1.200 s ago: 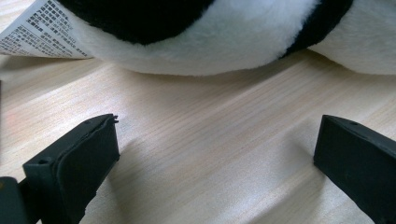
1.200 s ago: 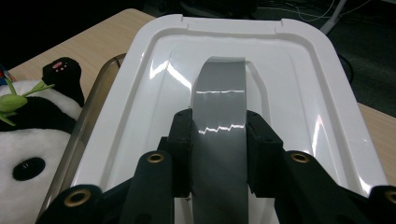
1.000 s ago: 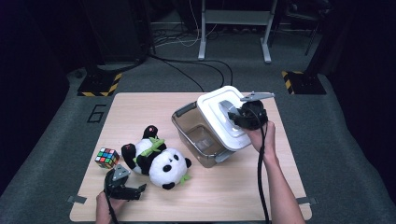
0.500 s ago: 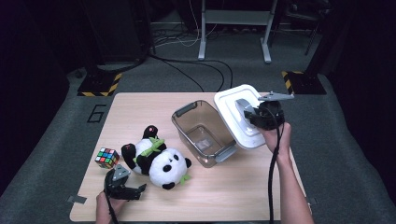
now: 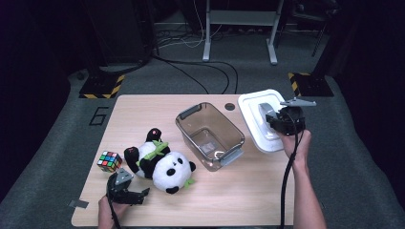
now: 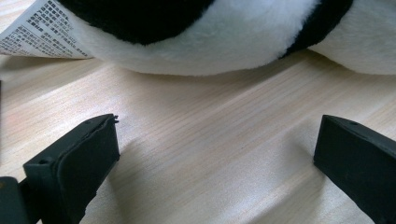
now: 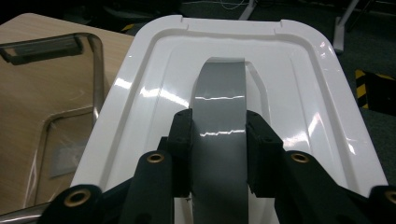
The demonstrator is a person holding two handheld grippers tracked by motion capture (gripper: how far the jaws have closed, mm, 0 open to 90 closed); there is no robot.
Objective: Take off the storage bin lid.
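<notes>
The right gripper [image 5: 281, 118] has its jaws clamped on the grey handle [image 7: 218, 116] of the white lid [image 5: 255, 102], one pad on either side of it. The lid sits at the far right corner of the counter [image 5: 229, 200], its right side reaching past the counter's right edge; whether it rests flat on the wood or is carried just above it I cannot tell. Just beside the lid, toward the middle of the counter, stands the clear plastic bin [image 5: 210, 135], uncovered, with grey latches at both ends.

Near the front left corner the left gripper [image 5: 128, 191] lies low on the wood, its jaws spread wide with bare counter between them. Right ahead of those jaws lies the plush panda [image 5: 162, 162] on its back, a printed tag [image 6: 39, 30] showing at its side. A colour cube [image 5: 109, 161] sits near the left edge, just beside the panda.
</notes>
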